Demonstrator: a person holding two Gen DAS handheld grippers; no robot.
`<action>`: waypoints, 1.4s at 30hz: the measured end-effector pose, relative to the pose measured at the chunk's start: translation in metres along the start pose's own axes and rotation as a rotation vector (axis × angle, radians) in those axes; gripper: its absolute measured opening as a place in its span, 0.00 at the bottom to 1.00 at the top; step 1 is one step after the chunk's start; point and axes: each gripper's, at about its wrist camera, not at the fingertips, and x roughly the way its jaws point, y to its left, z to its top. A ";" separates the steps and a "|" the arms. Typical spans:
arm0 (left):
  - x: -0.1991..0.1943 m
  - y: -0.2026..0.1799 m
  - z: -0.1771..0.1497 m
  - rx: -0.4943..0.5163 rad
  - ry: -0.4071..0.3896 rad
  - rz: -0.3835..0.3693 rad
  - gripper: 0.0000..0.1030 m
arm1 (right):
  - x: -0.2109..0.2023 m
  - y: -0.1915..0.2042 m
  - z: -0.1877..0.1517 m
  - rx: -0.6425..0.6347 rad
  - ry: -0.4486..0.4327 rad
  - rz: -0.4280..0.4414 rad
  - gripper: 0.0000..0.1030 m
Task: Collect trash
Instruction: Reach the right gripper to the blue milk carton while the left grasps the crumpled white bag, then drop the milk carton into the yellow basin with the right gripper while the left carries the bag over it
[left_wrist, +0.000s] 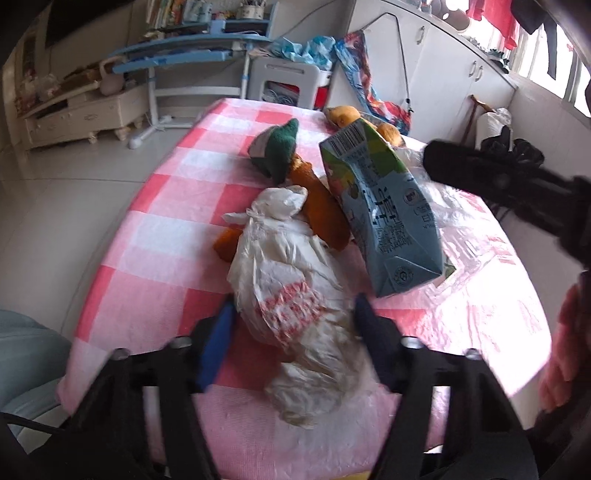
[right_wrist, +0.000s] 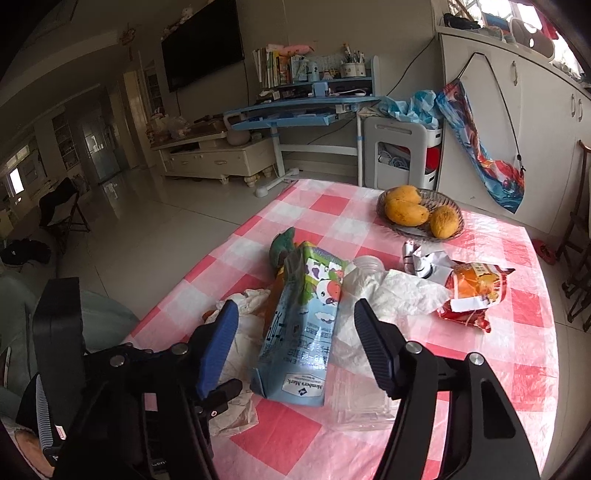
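A crumpled white plastic bag (left_wrist: 295, 295) with red print lies on the pink checked tablecloth (left_wrist: 147, 229). My left gripper (left_wrist: 293, 314) is open, its jaws either side of the bag. A blue milk carton (right_wrist: 299, 332) lies tilted on the table; it also shows in the left wrist view (left_wrist: 384, 210). My right gripper (right_wrist: 293, 321) is open, its jaws either side of the carton, not touching it. An orange snack wrapper (right_wrist: 472, 295), crumpled tissue (right_wrist: 402, 295) and a silver wrapper (right_wrist: 424, 262) lie to the right.
A basket (right_wrist: 448, 206) of yellow mangoes (right_wrist: 406, 212) stands at the far right of the table. An orange and green plush toy (left_wrist: 284, 158) lies behind the bag. A clear plastic sheet (right_wrist: 365, 413) lies under the carton. White cabinets (right_wrist: 517, 129) stand behind.
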 end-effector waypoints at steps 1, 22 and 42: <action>-0.001 0.002 0.001 -0.004 -0.001 -0.007 0.41 | 0.005 0.001 0.001 0.000 0.017 0.003 0.58; -0.035 0.039 0.005 -0.092 -0.081 0.030 0.27 | 0.006 0.015 -0.006 0.035 0.026 0.041 0.29; -0.085 0.016 -0.044 0.016 -0.088 0.004 0.27 | -0.085 0.066 -0.128 0.126 0.147 0.046 0.31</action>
